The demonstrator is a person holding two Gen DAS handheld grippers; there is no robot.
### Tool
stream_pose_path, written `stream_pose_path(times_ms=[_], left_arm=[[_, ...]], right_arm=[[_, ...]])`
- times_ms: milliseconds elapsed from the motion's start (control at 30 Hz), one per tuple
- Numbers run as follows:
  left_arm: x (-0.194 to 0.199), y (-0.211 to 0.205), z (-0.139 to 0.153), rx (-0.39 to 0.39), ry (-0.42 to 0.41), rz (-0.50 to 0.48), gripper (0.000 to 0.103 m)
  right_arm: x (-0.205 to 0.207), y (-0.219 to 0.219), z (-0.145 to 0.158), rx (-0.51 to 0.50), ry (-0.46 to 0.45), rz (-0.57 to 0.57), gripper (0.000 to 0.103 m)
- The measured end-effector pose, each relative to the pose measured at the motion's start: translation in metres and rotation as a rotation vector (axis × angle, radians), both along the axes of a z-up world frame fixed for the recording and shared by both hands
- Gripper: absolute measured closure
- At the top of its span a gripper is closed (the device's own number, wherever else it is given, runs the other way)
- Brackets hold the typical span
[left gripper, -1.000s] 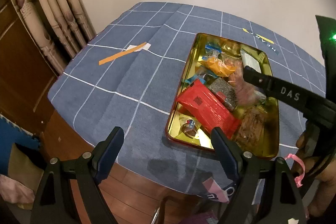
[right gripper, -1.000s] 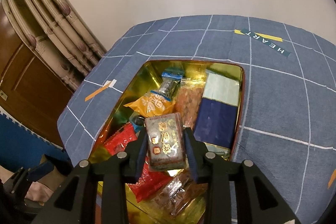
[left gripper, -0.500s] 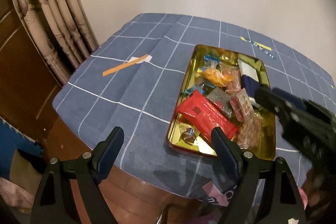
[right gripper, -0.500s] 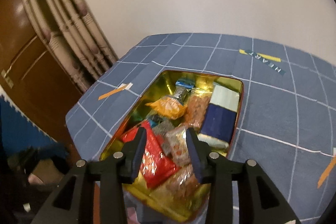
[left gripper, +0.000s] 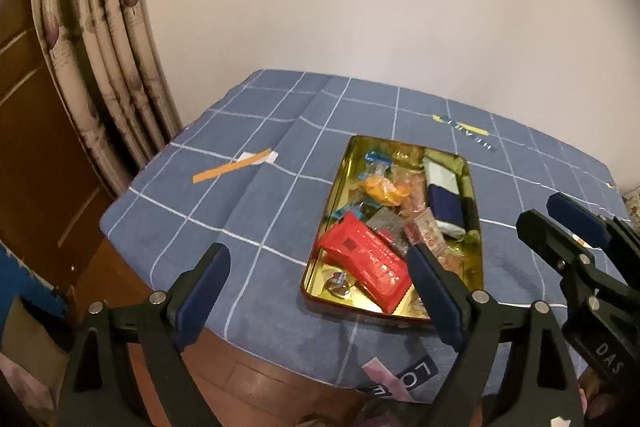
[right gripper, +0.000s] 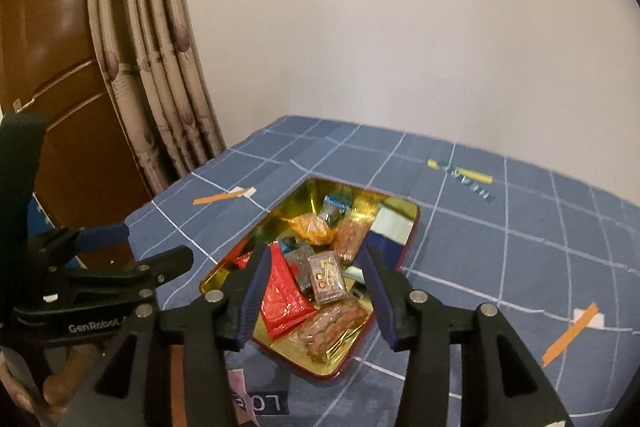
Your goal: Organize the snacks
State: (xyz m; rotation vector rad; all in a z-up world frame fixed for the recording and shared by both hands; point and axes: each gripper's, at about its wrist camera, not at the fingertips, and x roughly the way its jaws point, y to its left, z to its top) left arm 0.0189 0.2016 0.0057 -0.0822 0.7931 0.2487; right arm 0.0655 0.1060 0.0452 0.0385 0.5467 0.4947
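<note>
A gold rectangular tin tray [left gripper: 335, 187] [right gripper: 256, 227] sits on the blue checked tablecloth and holds several snack packs. A red pack [left gripper: 366, 259] [right gripper: 280, 295] lies at its near end, with a small clear-wrapped brown pack [right gripper: 326, 277] beside it, an orange pack [left gripper: 380, 187] [right gripper: 310, 227] farther back and a dark blue box [left gripper: 446, 205]. My left gripper [left gripper: 316, 271] is open and empty, held back over the table's near edge. My right gripper [right gripper: 314, 277] is open and empty above the tray's near end; it also shows in the left wrist view [left gripper: 560, 223].
Orange tape strips [left gripper: 232, 167] [right gripper: 570, 333] lie on the cloth. A curtain [right gripper: 152, 75] and a brown door [right gripper: 52, 67] stand to the left. The table's edge runs close below both grippers. The left gripper shows at the left of the right wrist view [right gripper: 120, 259].
My right gripper let go of the small brown pack, which now lies in the tray, and opened. Both grippers drew back and up, away from the tray.
</note>
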Motion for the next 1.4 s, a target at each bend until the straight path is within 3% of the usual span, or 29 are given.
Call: stream_pose_path(times_ms=[367,567,700,1000,1400], left_arm=[[-0.016,-0.006,0.023,0.041,-0.091,0.015,0.010],[-0.042,-0.011,0.067,0.114,-0.254,0.077,0.001],[-0.060,-0.015,0.093,0.116,-0.339,0.066,0.000],[-0.078,-0.015,0.126,-0.006,-0.396,0.005,0.000],[-0.076,-0.033,0.117,0.076,-0.329,0.050,0.000]], right_arm=[[-0.019,-0.020,0.015,0.008,-0.041,-0.042,0.050],[-0.029,-0.033,0.020,0.025,-0.049,-0.054,0.050],[-0.036,-0.038,0.027,0.031,-0.070,-0.055,0.050],[-0.051,-0.054,0.036,0.059,-0.099,-0.067,0.048],[-0.067,-0.056,0.043,0.071,-0.128,-0.068,0.044]])
